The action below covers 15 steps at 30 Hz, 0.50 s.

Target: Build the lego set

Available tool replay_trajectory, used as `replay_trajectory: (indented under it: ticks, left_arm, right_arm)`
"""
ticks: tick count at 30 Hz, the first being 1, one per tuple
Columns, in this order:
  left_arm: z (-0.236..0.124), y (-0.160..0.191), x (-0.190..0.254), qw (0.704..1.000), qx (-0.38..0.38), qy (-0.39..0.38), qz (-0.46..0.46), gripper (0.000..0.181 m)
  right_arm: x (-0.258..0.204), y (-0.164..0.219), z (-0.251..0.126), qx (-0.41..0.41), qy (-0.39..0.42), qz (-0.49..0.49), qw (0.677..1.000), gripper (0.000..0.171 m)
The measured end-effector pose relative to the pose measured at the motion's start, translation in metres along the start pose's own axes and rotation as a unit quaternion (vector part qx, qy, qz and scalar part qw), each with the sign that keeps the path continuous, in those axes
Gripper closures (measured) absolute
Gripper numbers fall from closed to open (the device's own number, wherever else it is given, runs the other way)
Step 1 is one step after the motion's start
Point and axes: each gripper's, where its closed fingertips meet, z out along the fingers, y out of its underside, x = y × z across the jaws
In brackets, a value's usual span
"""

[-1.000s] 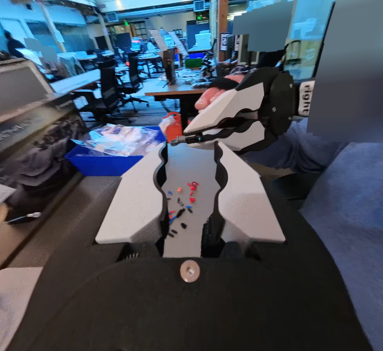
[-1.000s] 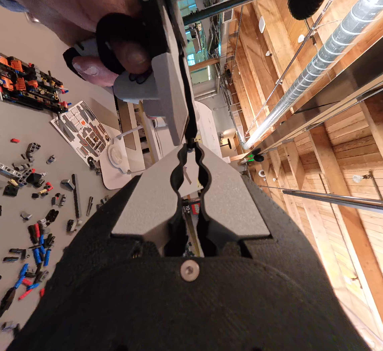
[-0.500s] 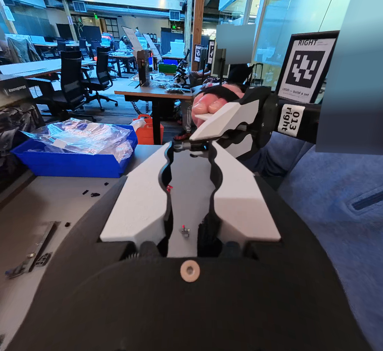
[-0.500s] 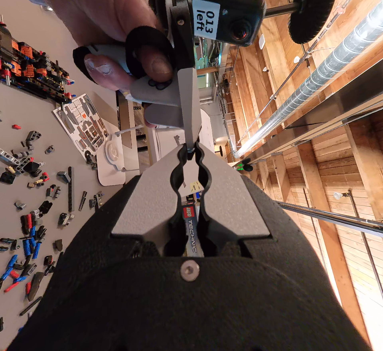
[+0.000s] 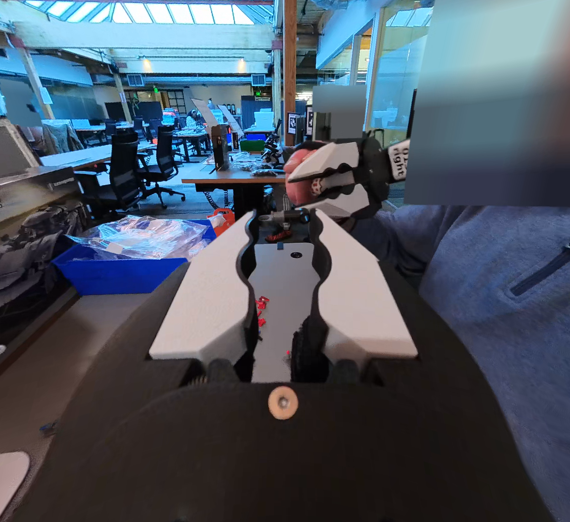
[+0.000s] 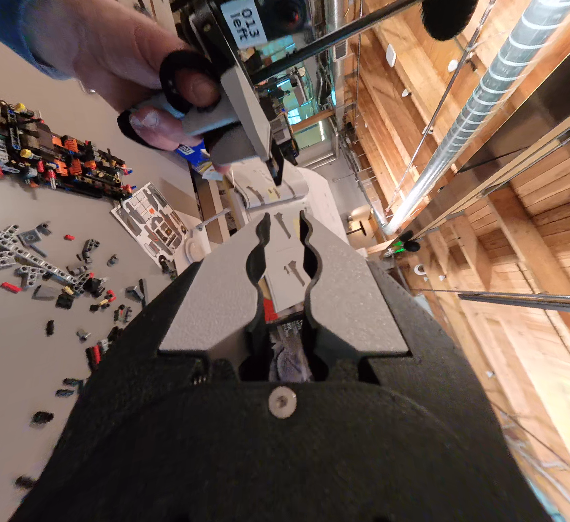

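Gripping a small grey-and-black pin piece (image 5: pixel 283 216) aloft at its fingertips, the left gripper (image 5: pixel 282 220) faces the right gripper (image 6: pixel 283 223), whose fingers stand parted and empty. The partly built model (image 6: pixel 55 155) waits on the surface (image 6: pixel 77 214). Next, likely, carrying the piece there for careful alignment.

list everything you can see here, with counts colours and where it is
small lego piece: one, grey and black with a blue end, between the left gripper's fingertips
partly built lego model: one, black with orange and red, on the table
loose lego pieces: many, grey, black, red and blue, scattered on the table
sticker sheet: one, white with grey shapes, flat beside the model
instruction booklet: one, white, open beyond the right gripper
bin: one, blue, holding clear plastic bags
table: one, grey
left gripper: one, white fingers, shut on the piece
right gripper: one, white fingers, open, empty
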Motion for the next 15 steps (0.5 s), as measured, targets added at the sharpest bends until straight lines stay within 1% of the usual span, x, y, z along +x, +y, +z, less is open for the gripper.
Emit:
replay_trajectory:
  ticks: [3, 8, 10, 13, 15]
  left_arm:
    - [-0.015, -0.004, 0.001, 1.0, 0.015, 0.003, 0.018, 0.151]
    - [-0.039, -0.007, 0.003, 0.999, 0.043, 0.022, 0.021, 0.151]
    - [-0.047, -0.004, 0.002, 0.999, 0.032, 0.018, 0.033, 0.151]
    - [-0.064, 0.005, -0.009, 0.998, 0.007, -0.015, 0.06, 0.151]
    - [-0.078, 0.009, -0.015, 0.997, 0.0, -0.031, 0.066, 0.15]
  right_arm:
    - [-0.005, 0.008, -0.003, 0.002, -0.026, 0.038, 0.999, 0.159]
    - [-0.017, 0.02, -0.001, -0.004, -0.056, 0.076, 0.995, 0.164]
    - [-0.022, 0.024, -0.001, -0.006, -0.072, 0.101, 0.992, 0.164]
    - [-0.037, 0.039, 0.0, -0.021, -0.123, 0.164, 0.979, 0.162]
    - [-0.055, 0.053, 0.002, -0.036, -0.173, 0.222, 0.959, 0.159]
